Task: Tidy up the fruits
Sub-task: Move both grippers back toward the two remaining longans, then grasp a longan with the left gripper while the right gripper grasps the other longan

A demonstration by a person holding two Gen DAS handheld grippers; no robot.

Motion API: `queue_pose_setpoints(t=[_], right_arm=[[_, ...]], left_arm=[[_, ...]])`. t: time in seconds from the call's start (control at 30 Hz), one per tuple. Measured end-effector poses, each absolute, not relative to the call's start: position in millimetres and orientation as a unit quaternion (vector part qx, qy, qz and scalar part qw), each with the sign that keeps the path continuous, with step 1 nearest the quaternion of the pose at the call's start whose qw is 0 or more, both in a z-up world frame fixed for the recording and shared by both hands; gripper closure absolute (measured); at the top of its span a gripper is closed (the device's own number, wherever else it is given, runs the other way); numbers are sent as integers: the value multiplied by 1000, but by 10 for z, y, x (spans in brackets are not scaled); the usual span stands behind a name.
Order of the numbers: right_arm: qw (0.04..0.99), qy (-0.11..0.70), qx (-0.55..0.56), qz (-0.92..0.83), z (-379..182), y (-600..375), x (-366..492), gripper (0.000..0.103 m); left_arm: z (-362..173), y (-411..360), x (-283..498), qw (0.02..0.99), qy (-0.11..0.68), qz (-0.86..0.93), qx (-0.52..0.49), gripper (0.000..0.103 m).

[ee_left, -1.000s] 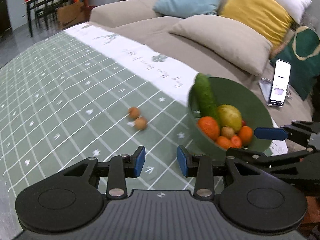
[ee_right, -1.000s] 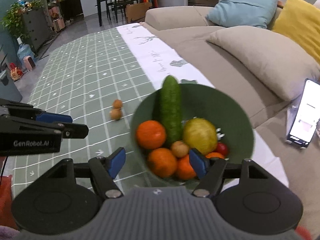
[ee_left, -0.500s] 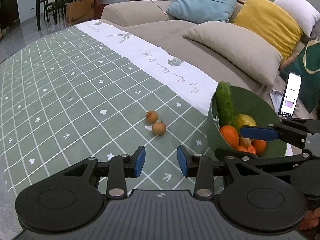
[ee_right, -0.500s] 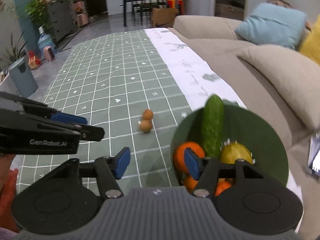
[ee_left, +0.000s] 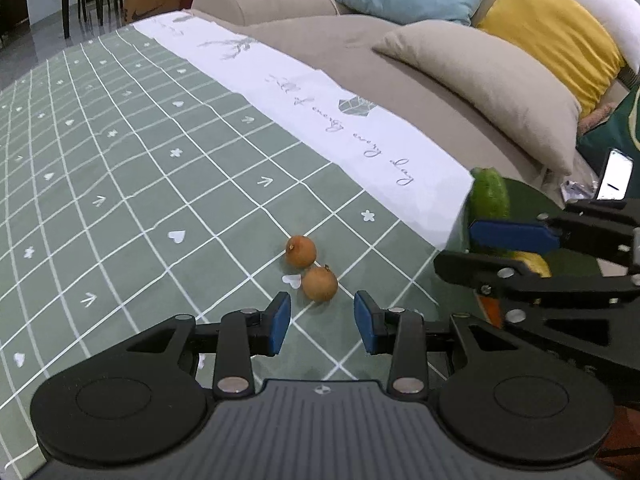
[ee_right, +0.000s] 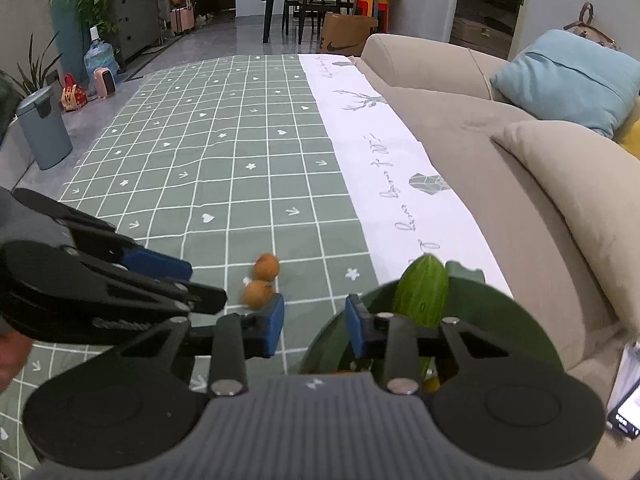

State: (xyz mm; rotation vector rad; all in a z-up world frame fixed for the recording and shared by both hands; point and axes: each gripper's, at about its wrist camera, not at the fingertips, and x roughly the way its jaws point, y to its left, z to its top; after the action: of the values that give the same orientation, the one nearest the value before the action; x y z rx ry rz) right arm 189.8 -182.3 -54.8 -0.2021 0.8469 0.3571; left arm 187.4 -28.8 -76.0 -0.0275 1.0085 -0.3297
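Observation:
Two small round brown fruits lie touching on the green checked cloth, a near fruit point(ee_left: 319, 284) point(ee_right: 258, 295) and a far fruit point(ee_left: 301, 251) point(ee_right: 267, 266). My left gripper point(ee_left: 322, 323) is open and empty, just short of the near fruit. My right gripper point(ee_right: 315, 324) is open and empty, to the right of the fruits. A green bowl point(ee_right: 492, 312) point(ee_left: 528, 200) stands at the right with a cucumber point(ee_right: 422, 296) point(ee_left: 488, 196) leaning in it; its other fruit is mostly hidden by the grippers.
The checked cloth point(ee_left: 120, 184) covers a low table beside a beige sofa point(ee_right: 540, 200) with several cushions. A phone point(ee_left: 614, 174) lies on the sofa past the bowl. A grey bin point(ee_right: 44, 128) stands on the floor far left.
Both grippers have swung left, from the bowl toward the two brown fruits. The right gripper's jaws have narrowed. The bowl now sits at the right edge of both views.

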Motion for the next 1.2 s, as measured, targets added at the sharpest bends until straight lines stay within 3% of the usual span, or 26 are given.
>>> queue_pose_setpoints(t=[0.5,0.73,1.2], right_arm=[[891,405,-99,182,-646,-1799,2184,73],[890,406,-103,181,-666,-1788,2210,72],[865,443,-104,211,-894,-1258,2435,73]], left_arm=[[-1158,-398,2216,846,510,-154,-24,59],[-1142,-382,2211,853,498,-155,-20,75],[-911,428,2097,869,484,-70,-72,75]])
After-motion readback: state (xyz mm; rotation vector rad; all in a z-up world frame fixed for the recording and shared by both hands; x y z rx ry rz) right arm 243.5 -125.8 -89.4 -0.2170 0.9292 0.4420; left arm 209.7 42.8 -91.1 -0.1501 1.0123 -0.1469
